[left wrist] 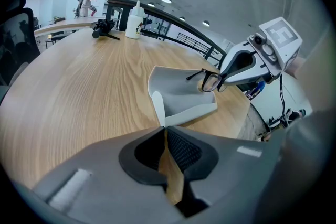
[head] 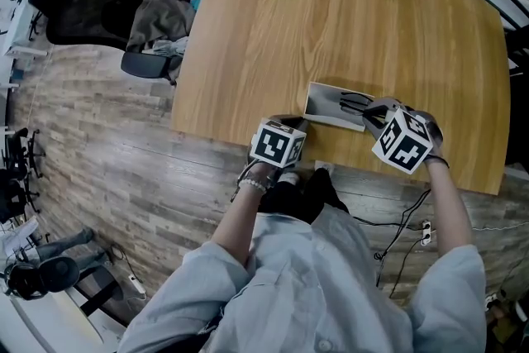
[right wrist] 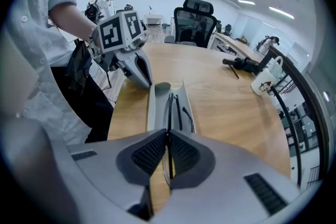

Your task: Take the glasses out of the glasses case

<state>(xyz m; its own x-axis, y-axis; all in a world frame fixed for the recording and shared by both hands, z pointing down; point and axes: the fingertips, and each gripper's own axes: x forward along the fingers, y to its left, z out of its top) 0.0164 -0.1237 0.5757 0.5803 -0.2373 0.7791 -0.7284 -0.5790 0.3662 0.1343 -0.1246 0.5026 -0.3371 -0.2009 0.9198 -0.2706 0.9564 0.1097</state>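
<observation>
While the left gripper [left wrist: 161, 131] stays out of it, jaws clenched on the left end of the open glasses case [left wrist: 181, 97] on the table [head: 372, 29], the right gripper [right wrist: 168, 139] grasps the glasses [left wrist: 211, 81]; they are at the case's right end, temples stretched over it.

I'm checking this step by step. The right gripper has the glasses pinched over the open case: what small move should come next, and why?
Probably raise the right gripper a little and draw it sideways off the case. Its jaws are shut on the glasses, whose temples hang above the open glasses case, not clear of it, while the left gripper clamps the case's near end.
</observation>
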